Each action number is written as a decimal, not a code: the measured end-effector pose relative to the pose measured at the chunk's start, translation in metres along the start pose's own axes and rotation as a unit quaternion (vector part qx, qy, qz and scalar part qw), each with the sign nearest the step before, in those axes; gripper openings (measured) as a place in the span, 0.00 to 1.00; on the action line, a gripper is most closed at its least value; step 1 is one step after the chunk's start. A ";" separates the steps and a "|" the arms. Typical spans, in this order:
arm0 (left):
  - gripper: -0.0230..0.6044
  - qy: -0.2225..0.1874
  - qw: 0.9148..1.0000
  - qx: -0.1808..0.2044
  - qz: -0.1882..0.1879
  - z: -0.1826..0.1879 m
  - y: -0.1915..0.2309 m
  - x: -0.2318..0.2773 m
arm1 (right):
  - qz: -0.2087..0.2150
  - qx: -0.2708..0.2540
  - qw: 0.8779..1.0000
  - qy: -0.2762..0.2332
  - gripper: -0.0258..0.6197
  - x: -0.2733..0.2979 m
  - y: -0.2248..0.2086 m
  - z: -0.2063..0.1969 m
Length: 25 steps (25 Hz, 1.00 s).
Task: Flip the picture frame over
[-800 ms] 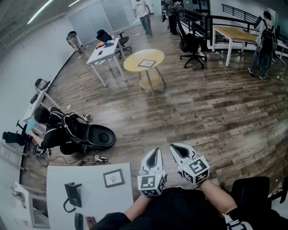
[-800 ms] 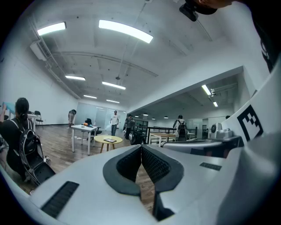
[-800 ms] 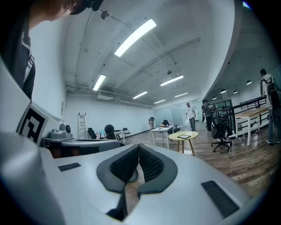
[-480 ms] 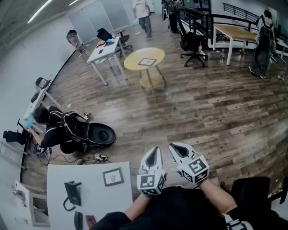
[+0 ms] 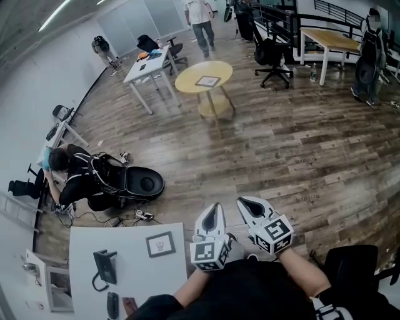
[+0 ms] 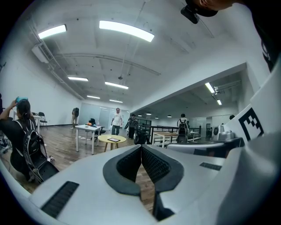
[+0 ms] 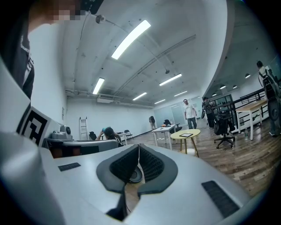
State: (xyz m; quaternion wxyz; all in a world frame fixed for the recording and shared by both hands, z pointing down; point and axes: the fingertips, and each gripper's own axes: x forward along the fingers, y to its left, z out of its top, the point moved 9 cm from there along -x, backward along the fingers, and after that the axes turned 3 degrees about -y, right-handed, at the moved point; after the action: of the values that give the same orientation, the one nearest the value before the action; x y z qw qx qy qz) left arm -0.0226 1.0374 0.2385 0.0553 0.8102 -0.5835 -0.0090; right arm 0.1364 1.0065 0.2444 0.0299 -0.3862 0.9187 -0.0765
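Note:
A small framed picture (image 5: 160,244) lies flat on the white desk (image 5: 81,244) at the lower left. Another flat frame (image 5: 208,80) rests on the round yellow table (image 5: 203,76) far across the room; the same frame (image 6: 113,139) shows in the left gripper view, and that frame (image 7: 186,135) shows in the right gripper view too. My left gripper (image 5: 214,210) and right gripper (image 5: 244,204) are held side by side close to my body, pointing out over the wooden floor. Both are shut with nothing between the pads. Neither is near a frame.
A black telephone (image 5: 103,267) sits on the white desk. A person (image 5: 72,172) crouches at the left beside an open black case (image 5: 140,184). Farther off stand a white table (image 5: 150,65), office chairs (image 5: 272,53), a wooden table (image 5: 331,39) and standing people (image 5: 200,15).
Both grippers keep their place before my body. The head view has shifted a little, so the floor, tables and crouching person sit slightly lower in it.

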 end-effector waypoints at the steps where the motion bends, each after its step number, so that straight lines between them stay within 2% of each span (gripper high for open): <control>1: 0.07 0.002 1.000 0.000 0.000 -0.002 0.003 0.004 | -0.001 -0.002 1.000 0.001 0.07 0.004 -0.002 -0.001; 8: 0.07 0.002 1.000 -0.005 -0.008 -0.008 0.035 0.058 | 0.002 -0.007 1.000 0.017 0.07 0.049 -0.033 -0.010; 17: 0.07 0.002 1.000 -0.021 -0.015 0.012 0.108 0.180 | 0.005 -0.010 0.999 0.046 0.07 0.176 -0.099 0.008; 25: 0.07 -0.013 0.999 -0.026 -0.017 0.029 0.167 0.243 | 0.010 -0.043 0.997 0.058 0.07 0.269 -0.119 0.026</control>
State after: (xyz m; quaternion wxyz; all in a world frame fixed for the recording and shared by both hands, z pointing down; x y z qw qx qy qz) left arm -0.1052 0.7528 0.2388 0.0685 0.8182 -0.5697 -0.0358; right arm 0.0345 0.7293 0.2394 -0.0393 -0.3725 0.9253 -0.0589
